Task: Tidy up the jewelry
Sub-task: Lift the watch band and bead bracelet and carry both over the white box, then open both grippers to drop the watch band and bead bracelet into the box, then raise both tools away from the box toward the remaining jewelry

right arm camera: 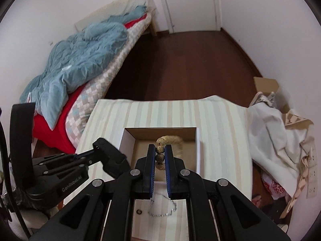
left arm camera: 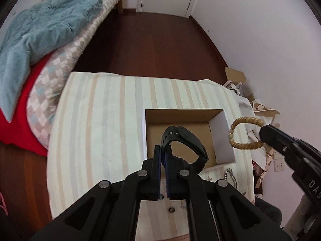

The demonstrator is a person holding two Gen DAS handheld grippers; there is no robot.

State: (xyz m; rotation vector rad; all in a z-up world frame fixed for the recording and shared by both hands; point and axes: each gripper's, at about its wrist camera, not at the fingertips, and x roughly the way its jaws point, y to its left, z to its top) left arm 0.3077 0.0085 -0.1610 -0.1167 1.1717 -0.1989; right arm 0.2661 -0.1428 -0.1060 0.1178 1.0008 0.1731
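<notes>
My left gripper point(left arm camera: 164, 150) is shut on a black wristband point(left arm camera: 184, 142) and holds it above an open cardboard box point(left arm camera: 220, 136) on the striped table. My right gripper point(right arm camera: 160, 149) is shut on a tan beaded bracelet point(right arm camera: 160, 150), held over the same box point(right arm camera: 197, 150). In the left wrist view the bracelet point(left arm camera: 245, 133) hangs from the right gripper point(left arm camera: 262, 134) at the box's right edge. In the right wrist view the left gripper point(right arm camera: 98, 143) is at the box's left. A silver chain point(right arm camera: 162, 210) and a small dark ring point(right arm camera: 138, 211) lie on the cloth nearer me.
The striped cloth point(left arm camera: 100, 120) covers the table. A bed with a blue blanket point(left arm camera: 44, 32) stands at the left. White fabric and cardboard clutter point(right arm camera: 276, 140) lie to the table's right. Dark wood floor point(right arm camera: 180, 64) is beyond.
</notes>
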